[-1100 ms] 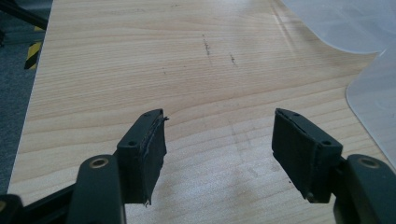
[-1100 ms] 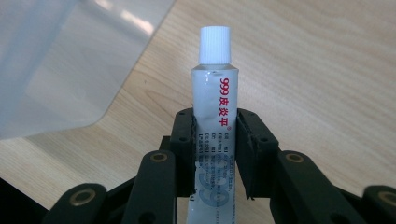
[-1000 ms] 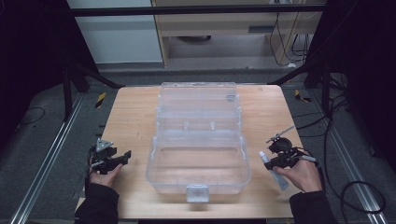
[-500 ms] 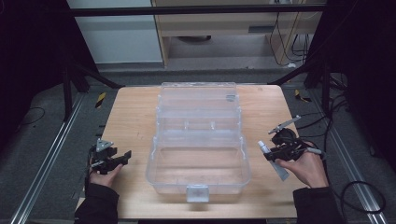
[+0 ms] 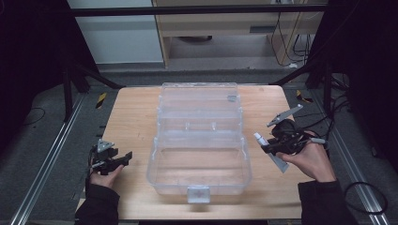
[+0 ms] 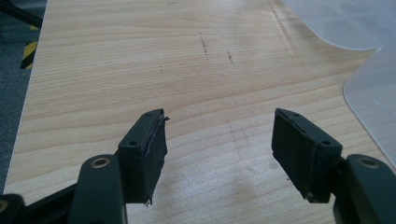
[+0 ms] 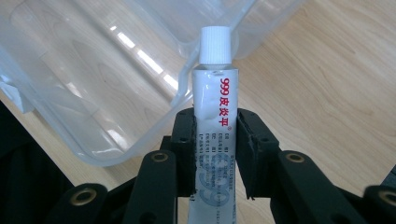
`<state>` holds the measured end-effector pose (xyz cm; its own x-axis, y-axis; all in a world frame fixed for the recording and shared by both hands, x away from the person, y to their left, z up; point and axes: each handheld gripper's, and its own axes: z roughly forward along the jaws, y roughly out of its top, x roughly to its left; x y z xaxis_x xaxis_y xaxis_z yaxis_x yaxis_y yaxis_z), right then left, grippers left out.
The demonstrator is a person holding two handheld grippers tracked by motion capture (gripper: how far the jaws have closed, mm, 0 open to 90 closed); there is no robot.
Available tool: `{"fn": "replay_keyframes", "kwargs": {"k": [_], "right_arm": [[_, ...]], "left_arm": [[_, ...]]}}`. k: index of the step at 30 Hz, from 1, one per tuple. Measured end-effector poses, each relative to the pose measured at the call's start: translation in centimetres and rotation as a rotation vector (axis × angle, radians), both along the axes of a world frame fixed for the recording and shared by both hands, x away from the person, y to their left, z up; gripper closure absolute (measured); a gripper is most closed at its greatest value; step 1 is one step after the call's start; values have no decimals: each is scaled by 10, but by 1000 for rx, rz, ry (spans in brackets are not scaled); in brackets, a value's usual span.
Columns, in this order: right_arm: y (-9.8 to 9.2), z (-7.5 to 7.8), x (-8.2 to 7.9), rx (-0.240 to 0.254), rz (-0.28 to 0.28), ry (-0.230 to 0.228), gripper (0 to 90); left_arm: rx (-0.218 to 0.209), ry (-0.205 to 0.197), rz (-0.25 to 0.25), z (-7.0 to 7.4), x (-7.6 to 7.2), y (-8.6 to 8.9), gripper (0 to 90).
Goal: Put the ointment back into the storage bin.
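A clear plastic box [image 5: 199,161] stands open in the middle of the wooden table [image 5: 136,117], its lid [image 5: 199,105] laid back. My right gripper [image 5: 278,143] is shut on a white ointment tube [image 5: 263,140] with red print, held above the table just right of the box. In the right gripper view the tube [image 7: 212,102] points its white cap at the box's corner [image 7: 140,93]. My left gripper [image 5: 115,159] rests at the table's left side, open and holding nothing. In the left gripper view its fingers [image 6: 149,149] stand wide apart over bare wood.
Metal rails [image 5: 47,164] run along both sides of the table. Cables [image 5: 366,192] trail on the floor at the right. A bench [image 5: 225,23] stands behind the table. The box's latch [image 5: 199,193] faces the front edge.
My right gripper has lifted the tube off the table and carried it up and toward the box's right side. The left gripper has stayed put.
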<state>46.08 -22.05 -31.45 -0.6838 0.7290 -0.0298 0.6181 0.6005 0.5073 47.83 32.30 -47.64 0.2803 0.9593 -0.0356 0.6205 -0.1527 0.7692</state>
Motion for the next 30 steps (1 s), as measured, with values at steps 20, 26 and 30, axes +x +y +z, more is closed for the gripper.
{"fn": "replay_keyframes", "kwargs": {"k": [20, 26, 30], "right_arm": [[65, 21, 6, -37, 265, 1, 698], [85, 14, 9, -78, 340, 23, 698], [93, 10, 11, -95, 374, 31, 698]], "left_arm": [[-2, 0, -2, 0, 0, 1, 351], [-2, -1, -1, 0, 0, 1, 351], [-2, -2, 0, 1, 0, 1, 352]]}}
